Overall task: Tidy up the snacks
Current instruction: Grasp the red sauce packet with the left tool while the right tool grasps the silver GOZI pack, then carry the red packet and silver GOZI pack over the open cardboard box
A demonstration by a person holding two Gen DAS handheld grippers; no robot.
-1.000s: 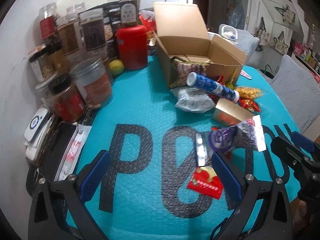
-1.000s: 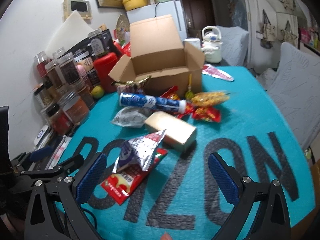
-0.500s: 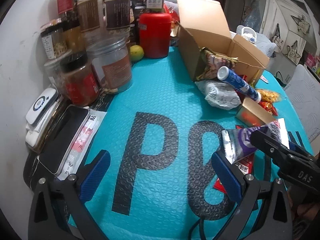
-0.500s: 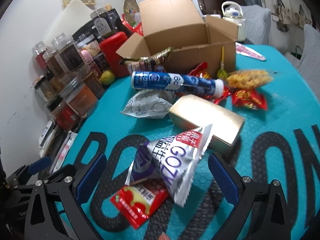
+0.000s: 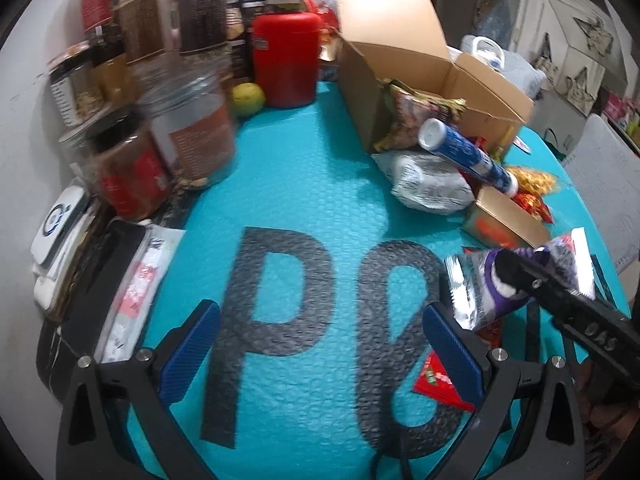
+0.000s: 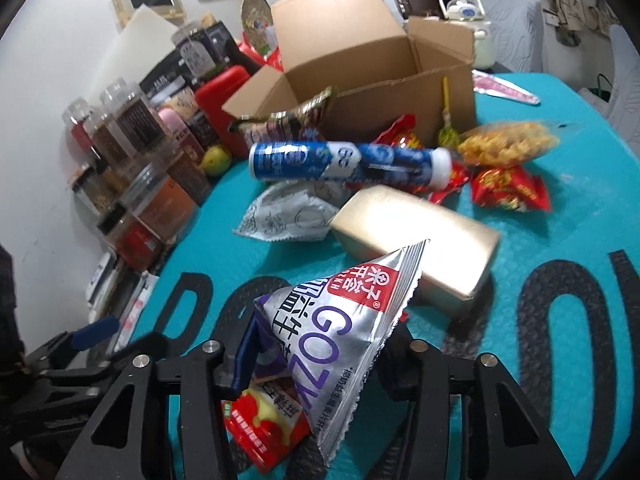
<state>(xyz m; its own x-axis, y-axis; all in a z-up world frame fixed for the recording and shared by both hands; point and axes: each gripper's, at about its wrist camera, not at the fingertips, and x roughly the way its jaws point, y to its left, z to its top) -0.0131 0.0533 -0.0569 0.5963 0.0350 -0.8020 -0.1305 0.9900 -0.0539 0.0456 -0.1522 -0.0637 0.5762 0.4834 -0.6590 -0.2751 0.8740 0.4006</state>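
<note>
My right gripper point(image 6: 316, 356) is shut on a silver and purple snack pouch point(image 6: 340, 328), which rests above a red packet point(image 6: 264, 428) on the teal mat. The pouch point(image 5: 516, 284) also shows in the left wrist view with a right finger across it. My left gripper point(image 5: 320, 352) is open and empty over the mat point(image 5: 304, 184). An open cardboard box point(image 6: 360, 80) stands behind a pile: a blue tube point(image 6: 344, 160), a silver bag point(image 6: 288, 216), a gold box point(image 6: 416, 236), and red point(image 6: 508, 188) and yellow point(image 6: 504, 144) packets.
Several jars point(image 5: 188, 128) and a red canister point(image 5: 288, 60) line the wall on the left, with a green fruit point(image 5: 248, 98). Small devices and a black tray point(image 5: 80, 248) lie at the mat's left edge. A kettle point(image 6: 464, 20) stands behind the box.
My right gripper moved forward and closed on the silver and purple pouch. My left gripper shifted toward the jars and stayed open.
</note>
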